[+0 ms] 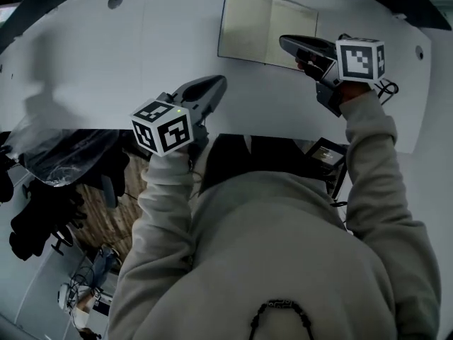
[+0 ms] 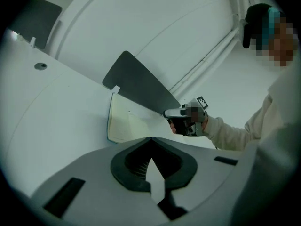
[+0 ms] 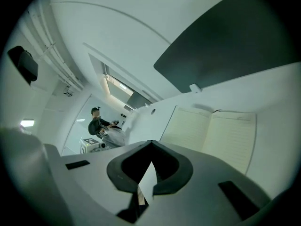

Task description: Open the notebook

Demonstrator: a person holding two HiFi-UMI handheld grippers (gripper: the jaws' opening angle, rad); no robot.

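Notebook (image 1: pixel 265 34) lies open, upper centre. Left gripper (image 1: pixel 216 83) and right gripper (image 1: pixel 284 42) hover empty, jaws pressed together. Best to pull away without brushing the pages.

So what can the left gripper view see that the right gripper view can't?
Only the left gripper view shows the right gripper, with a pale sleeve behind it. Only the right gripper view shows a person sitting far away, and both pages of the notebook plainly. Both show the open notebook on the white table, a dark panel behind it, and that view's own jaws closed together with nothing between them.
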